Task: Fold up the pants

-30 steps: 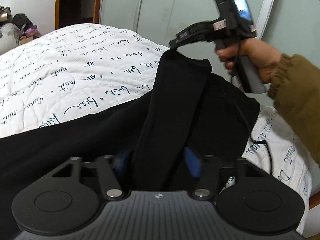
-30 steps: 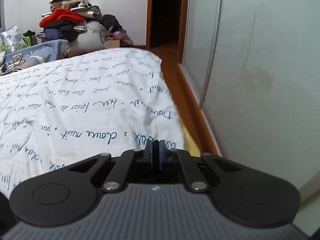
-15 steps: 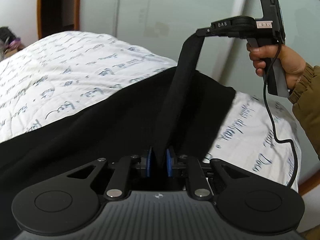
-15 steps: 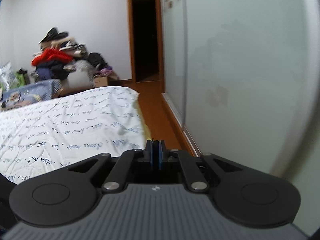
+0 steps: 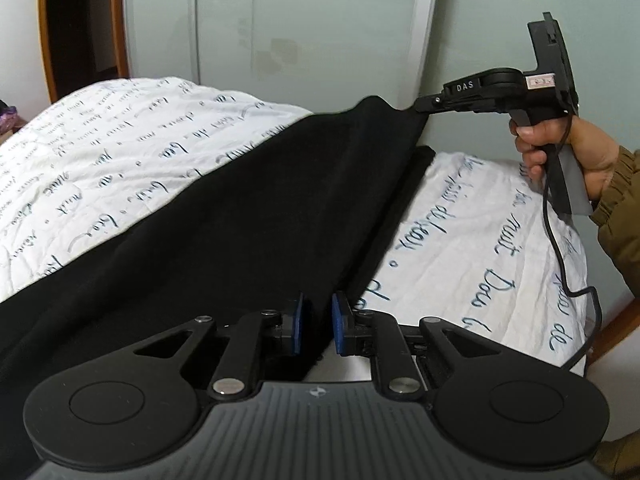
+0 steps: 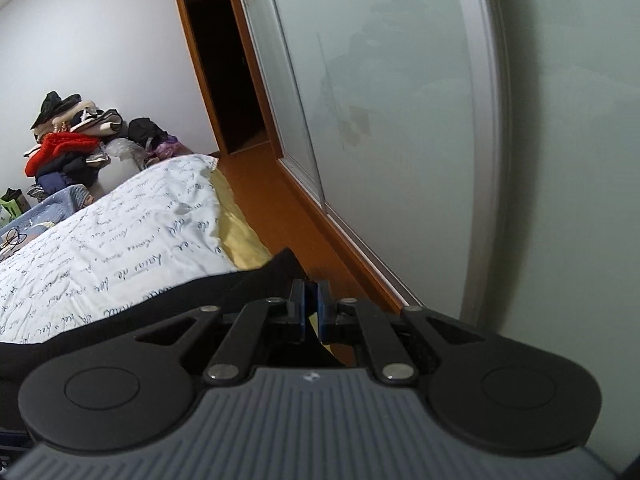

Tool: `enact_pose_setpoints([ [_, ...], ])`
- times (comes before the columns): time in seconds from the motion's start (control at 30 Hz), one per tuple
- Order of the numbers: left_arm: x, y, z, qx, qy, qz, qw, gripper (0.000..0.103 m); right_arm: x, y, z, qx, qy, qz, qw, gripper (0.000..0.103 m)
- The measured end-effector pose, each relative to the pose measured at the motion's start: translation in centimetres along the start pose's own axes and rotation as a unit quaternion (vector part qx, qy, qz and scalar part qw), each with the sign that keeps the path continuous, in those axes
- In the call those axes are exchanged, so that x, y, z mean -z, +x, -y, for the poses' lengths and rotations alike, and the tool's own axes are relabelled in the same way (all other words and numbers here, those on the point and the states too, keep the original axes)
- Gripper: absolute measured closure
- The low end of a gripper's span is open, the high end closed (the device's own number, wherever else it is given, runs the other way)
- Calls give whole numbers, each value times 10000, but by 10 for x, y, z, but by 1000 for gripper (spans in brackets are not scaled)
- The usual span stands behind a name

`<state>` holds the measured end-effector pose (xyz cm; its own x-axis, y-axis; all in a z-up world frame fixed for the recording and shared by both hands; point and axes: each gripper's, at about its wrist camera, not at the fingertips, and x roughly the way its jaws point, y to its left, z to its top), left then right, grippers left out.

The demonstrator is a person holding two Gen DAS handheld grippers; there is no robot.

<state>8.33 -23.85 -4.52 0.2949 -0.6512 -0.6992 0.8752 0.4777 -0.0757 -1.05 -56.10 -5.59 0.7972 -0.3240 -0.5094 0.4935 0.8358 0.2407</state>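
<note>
Black pants (image 5: pixel 248 216) lie stretched across a white bed cover with blue script (image 5: pixel 100 152). My left gripper (image 5: pixel 316 320) is shut on the near edge of the pants. My right gripper (image 5: pixel 420 106) shows in the left wrist view, shut on the far corner of the pants and holding it up off the bed, so the edge is taut between both grippers. In the right wrist view my right gripper (image 6: pixel 311 304) has its pads nearly together on black cloth (image 6: pixel 240 284).
Frosted sliding wardrobe doors (image 5: pixel 320 32) stand close behind the bed. The bed's right edge (image 5: pixel 576 280) and a wooden floor (image 6: pixel 280 208) lie beside it. A pile of clothes (image 6: pixel 72 140) sits at the far end. A cable (image 5: pixel 560 248) hangs from the right gripper.
The right gripper has moved right and down, away from the left one. The pants edge, which hung as a narrow upright strip, is now pulled out wide and taut over the bed.
</note>
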Motion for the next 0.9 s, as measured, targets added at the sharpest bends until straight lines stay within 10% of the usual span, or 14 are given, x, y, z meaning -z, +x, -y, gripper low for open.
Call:
enact_pose_setpoints([
  [0.17,1,-7,8,29,196,132,9997,88,5,-3,3,454,175,-76,9988,78],
  [0.3,-1,-12,11,217,128,203,9995,88,10,-20,19,-243,1200,-37,9925,65],
  [0.53,-3,-22,12,-43,108,393,9992,88,40,-5,40,-807,2940,-819,9489,59],
  [0.9,-3,-22,-1,-164,-245,300,9991,88,53,32,38,-632,3554,-854,9286,58],
])
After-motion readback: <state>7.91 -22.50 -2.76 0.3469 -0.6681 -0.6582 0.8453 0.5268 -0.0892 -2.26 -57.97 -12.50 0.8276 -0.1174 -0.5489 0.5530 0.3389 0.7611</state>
